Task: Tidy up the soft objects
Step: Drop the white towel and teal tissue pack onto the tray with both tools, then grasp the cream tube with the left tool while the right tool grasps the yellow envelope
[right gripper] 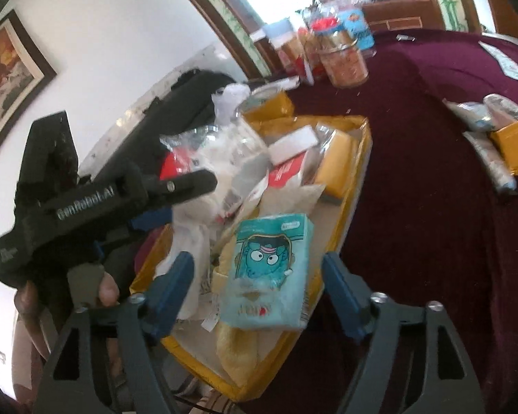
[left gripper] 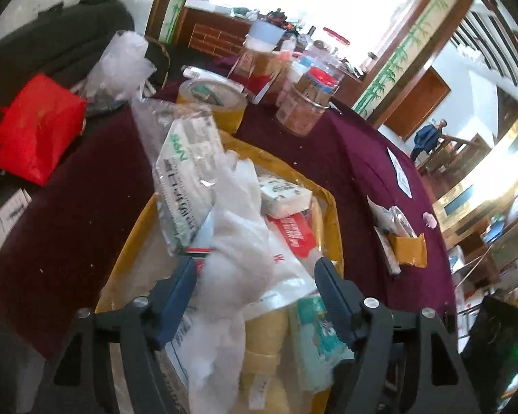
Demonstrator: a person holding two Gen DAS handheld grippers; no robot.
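The left gripper point(left gripper: 255, 276) is seen with jaws spread, white plastic bags point(left gripper: 238, 241) lying between them unpinched. The right gripper point(right gripper: 257, 276) is likewise held apart above a teal tissue pack point(right gripper: 271, 272), which rests in the yellow tray point(right gripper: 357, 158) on the maroon tablecloth point(right gripper: 431, 189).
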